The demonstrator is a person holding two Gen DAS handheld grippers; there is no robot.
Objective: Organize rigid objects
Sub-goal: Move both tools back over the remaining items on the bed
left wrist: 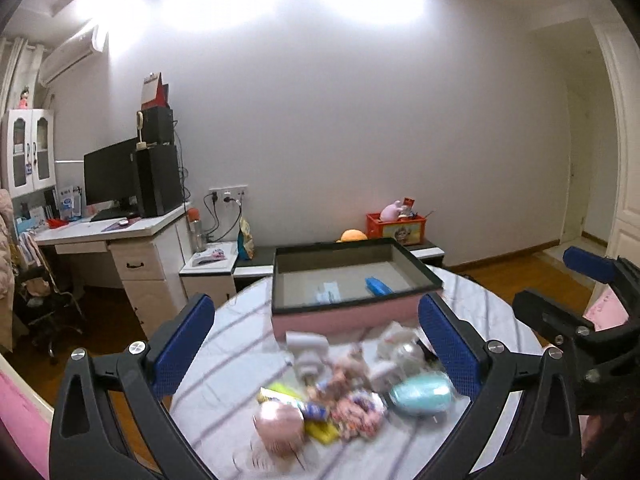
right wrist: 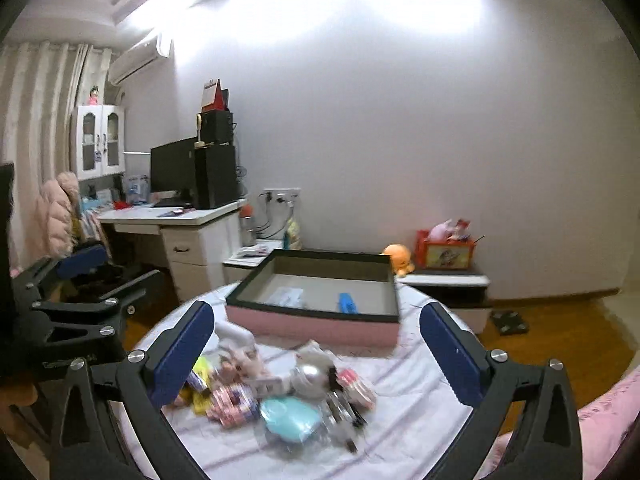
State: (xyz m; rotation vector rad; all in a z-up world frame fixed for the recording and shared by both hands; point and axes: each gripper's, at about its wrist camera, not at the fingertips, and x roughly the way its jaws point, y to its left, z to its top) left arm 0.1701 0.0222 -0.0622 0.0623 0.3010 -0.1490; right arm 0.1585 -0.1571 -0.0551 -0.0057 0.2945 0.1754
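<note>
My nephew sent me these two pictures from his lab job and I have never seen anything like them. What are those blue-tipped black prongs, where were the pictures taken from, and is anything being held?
Each picture comes from a wide-angle camera on a hand-held gripper, looking along its two fingers. There is no robot: a person carries both. The left hand-held gripper and right hand-held gripper are both open and empty. Below them is a round table with a blurry pile of small items. Behind the pile stands a pink box holding a blue item and something pale.
</note>
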